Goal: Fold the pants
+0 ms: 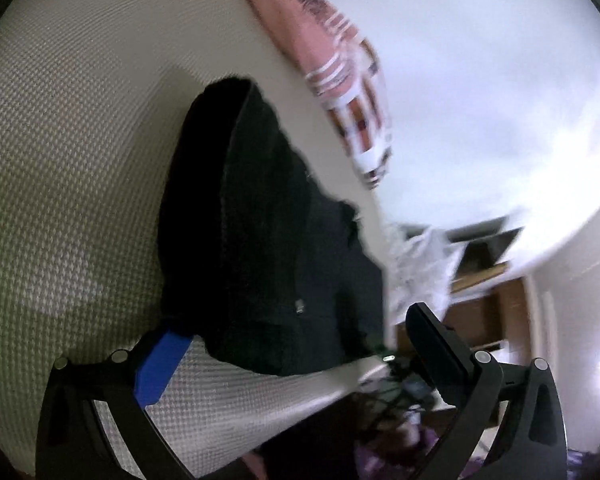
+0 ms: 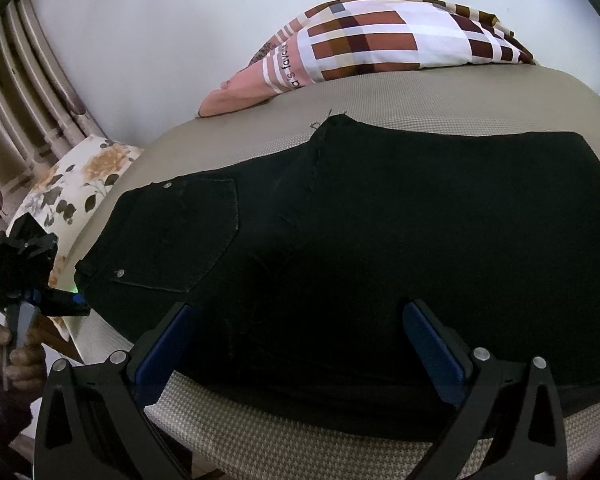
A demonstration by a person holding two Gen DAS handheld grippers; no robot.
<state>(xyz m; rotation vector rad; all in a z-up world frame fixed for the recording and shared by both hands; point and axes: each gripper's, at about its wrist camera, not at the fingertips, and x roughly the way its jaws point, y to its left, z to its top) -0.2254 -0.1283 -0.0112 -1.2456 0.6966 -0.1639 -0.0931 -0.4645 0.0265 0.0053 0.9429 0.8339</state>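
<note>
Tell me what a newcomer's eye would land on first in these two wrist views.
The black pants dominate, spread flat across the beige textured mattress, back pocket facing up toward the left. Behind them, against the white wall, lies a brown-and-white checked pillow, with a floral cushion at the far left. The right gripper hovers open over the pants' near edge, and the left gripper, held by a hand, sits at the waistband end.

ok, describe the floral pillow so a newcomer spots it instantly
Start at the bed with the black pants spread on it. Beyond their waistband end lies the floral pillow, white with yellow-brown flowers and dark leaves; the other pillow, by the wall, is checked.
</note>
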